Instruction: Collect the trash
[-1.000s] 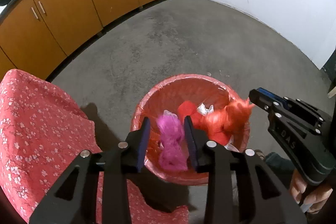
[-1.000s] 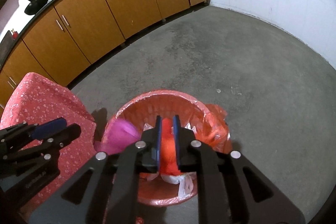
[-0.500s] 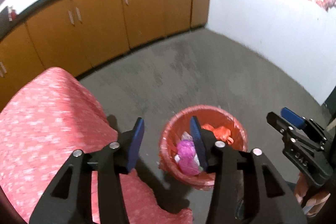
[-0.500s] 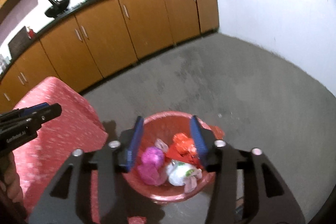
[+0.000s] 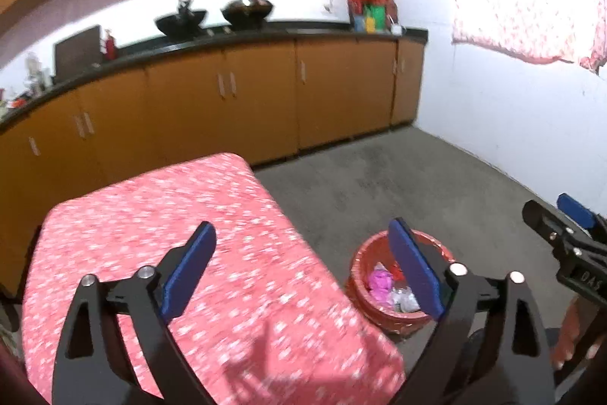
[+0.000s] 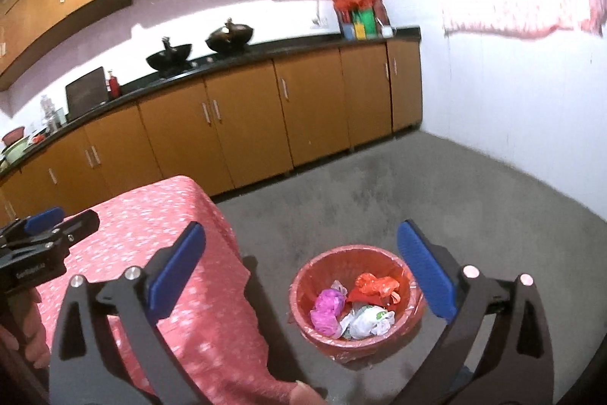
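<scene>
A red bin [image 6: 303,291] lined with a red bag stands on the grey floor; it also shows in the left wrist view [image 5: 360,264]. Inside lie a pink bag [image 6: 327,308], an orange-red bag [image 6: 373,287] and a white bag [image 6: 366,321]. My right gripper [image 6: 299,266] is wide open and empty, high above the bin. My left gripper [image 5: 301,262] is wide open and empty, above the edge of the table with the red flowered cloth [image 5: 170,215]. Each gripper shows at the edge of the other's view.
Orange cabinets [image 6: 246,124] under a black counter run along the back wall, with two black woks [image 6: 227,37] on top. A white wall [image 6: 512,101] stands on the right. The table [image 6: 151,215] sits left of the bin.
Both grippers have let go of the pink and orange bags, which now lie in the bin. Both jaws have opened wide and both grippers have risen and drawn back from the bin.
</scene>
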Demonstrator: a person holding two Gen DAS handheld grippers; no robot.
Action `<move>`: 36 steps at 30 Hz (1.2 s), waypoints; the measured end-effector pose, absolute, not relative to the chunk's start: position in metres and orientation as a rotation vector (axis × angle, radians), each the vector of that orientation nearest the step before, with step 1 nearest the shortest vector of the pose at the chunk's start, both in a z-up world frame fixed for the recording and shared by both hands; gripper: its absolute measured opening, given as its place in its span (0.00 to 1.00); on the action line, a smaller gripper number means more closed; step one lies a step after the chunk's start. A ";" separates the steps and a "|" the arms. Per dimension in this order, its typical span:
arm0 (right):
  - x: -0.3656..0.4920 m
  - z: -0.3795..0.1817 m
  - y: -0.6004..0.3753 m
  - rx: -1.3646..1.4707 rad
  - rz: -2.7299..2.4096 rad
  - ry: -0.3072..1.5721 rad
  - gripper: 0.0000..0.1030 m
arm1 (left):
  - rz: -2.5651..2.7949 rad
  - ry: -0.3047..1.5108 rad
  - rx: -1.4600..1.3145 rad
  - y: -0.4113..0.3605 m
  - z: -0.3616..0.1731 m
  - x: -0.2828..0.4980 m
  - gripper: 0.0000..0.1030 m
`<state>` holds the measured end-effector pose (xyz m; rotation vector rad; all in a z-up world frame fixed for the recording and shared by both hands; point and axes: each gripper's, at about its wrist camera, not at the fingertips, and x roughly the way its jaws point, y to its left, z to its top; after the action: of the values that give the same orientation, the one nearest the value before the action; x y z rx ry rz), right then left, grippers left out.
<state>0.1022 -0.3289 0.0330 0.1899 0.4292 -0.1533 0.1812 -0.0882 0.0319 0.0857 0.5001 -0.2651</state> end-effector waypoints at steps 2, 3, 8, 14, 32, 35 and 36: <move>0.084 0.042 -0.315 0.182 -0.154 0.423 0.96 | -0.226 0.466 0.083 -0.077 0.037 0.160 0.97; 0.073 0.046 -0.308 0.173 -0.152 0.419 0.96 | -0.209 0.444 0.083 -0.071 0.040 0.148 0.98; 0.029 0.057 -0.280 0.081 -0.163 0.382 0.96 | -0.127 0.371 0.101 -0.050 0.042 0.100 0.98; -0.015 0.060 -0.256 0.039 -0.179 0.347 0.96 | -0.101 0.379 0.110 -0.033 0.030 0.061 0.98; -0.065 0.044 -0.231 0.008 -0.193 0.357 0.96 | -0.062 0.364 0.078 -0.005 0.009 0.008 0.98; -0.066 0.041 -0.228 0.005 -0.192 0.361 0.96 | -0.060 0.360 0.078 -0.003 0.006 0.004 0.98; -0.066 0.040 -0.228 0.007 -0.191 0.365 0.96 | -0.061 0.358 0.080 -0.003 0.006 0.003 0.98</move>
<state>-0.0664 -0.2280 0.0399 0.0066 0.3649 -0.1914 0.0033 -0.0030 0.0058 0.0802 0.3579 -0.0614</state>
